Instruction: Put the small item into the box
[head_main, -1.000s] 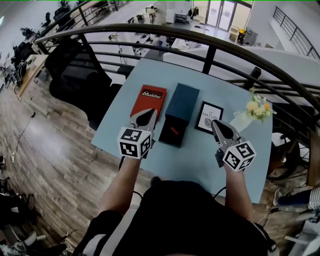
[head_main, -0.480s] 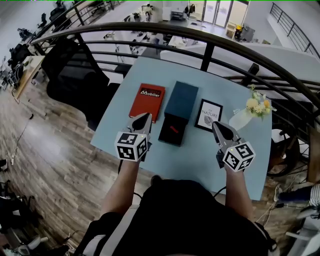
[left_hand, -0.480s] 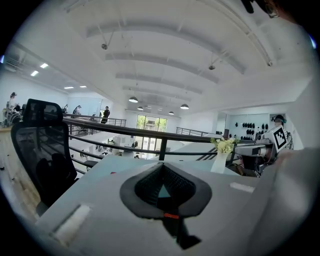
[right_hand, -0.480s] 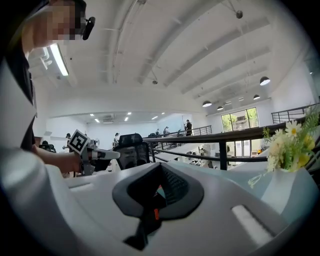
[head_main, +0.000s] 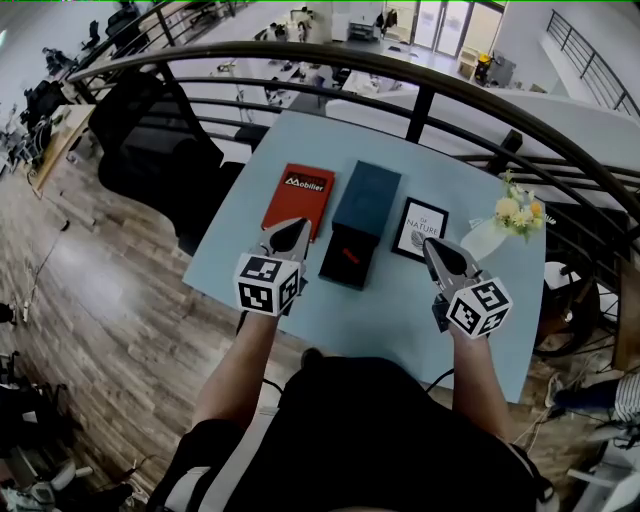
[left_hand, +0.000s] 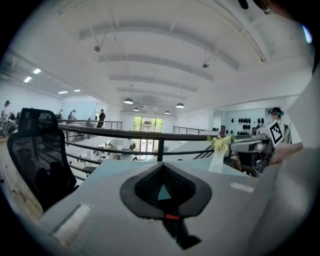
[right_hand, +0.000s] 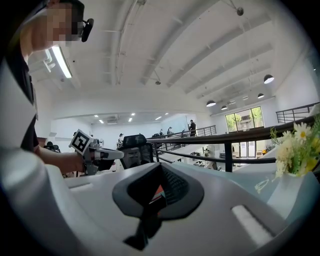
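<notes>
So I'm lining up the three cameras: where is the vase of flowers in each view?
Head view: vase of flowers, near the table's far right edge.
Left gripper view: vase right of centre.
Right gripper view: vase at the right edge.
Shared landmark: the dark railing behind it.

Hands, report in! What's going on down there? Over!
Left gripper shut, empty. Right gripper shut, empty. Open black box between them, something red inside. Nothing blocking it.

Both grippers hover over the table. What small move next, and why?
Probably open the left gripper and ease it right toward the small red item in the black tray. Both grippers' jaws are together and empty, and the left looks nearer to it than the right gripper.
</notes>
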